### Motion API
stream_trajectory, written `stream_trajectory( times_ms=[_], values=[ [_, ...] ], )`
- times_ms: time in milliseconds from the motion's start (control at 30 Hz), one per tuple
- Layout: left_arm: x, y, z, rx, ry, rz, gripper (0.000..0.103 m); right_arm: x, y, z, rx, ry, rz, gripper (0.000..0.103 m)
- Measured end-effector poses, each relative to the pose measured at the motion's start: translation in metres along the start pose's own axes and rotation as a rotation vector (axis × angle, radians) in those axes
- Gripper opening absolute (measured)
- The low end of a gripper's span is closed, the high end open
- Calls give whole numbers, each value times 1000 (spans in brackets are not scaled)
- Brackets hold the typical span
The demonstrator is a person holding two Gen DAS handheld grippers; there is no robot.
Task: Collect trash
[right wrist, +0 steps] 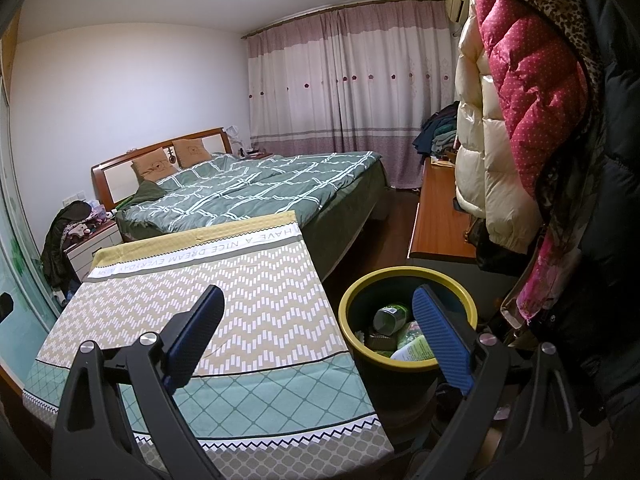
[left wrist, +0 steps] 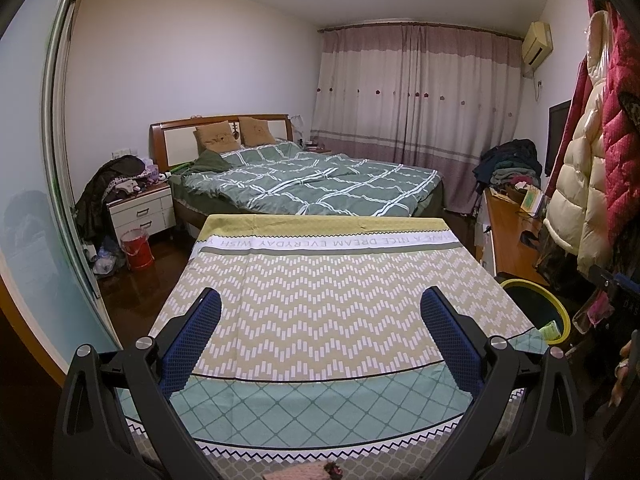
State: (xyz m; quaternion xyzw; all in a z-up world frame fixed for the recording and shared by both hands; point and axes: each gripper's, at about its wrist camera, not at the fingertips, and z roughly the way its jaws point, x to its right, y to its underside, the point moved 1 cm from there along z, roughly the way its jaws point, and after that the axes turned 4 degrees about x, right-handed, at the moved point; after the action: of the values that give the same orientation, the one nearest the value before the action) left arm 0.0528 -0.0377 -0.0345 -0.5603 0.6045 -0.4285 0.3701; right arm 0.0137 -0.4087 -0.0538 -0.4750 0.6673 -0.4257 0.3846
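both grippers are up close, left gripper (left wrist: 320,322) and right gripper (right wrist: 318,320), fingers spread wide apart with nothing between them. patterned cloth covers the surface (right wrist: 256,304). trash sits inside the yellow-rimmed bin (right wrist: 408,320) just off the surface's right edge: a bottle (right wrist: 390,316) and some wrappers.
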Motion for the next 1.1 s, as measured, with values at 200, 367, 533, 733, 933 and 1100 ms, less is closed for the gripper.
stream_trajectory(
  times_ms=[200,367,533,733,933,1100],
  values=[
    [1,0,1,-5,1,6,98,0,2,1,-3,0,0,90],
    [1,-1,2,-9,8,-4,98,-1,3,1,-3,-1,1,90],
    [0,0,4,-14,11,-11,98,-1,3,2,-6,-1,1,90],
    [0,0,6,-19,11,-11,98,-2,3,2,-7,0,1,90],
    [-1,2,9,-24,8,-9,98,-2,6,5,-15,1,2,90],
    [-1,2,26,-55,6,-7,98,-5,6,15,-28,-2,-3,90]
  ],
)
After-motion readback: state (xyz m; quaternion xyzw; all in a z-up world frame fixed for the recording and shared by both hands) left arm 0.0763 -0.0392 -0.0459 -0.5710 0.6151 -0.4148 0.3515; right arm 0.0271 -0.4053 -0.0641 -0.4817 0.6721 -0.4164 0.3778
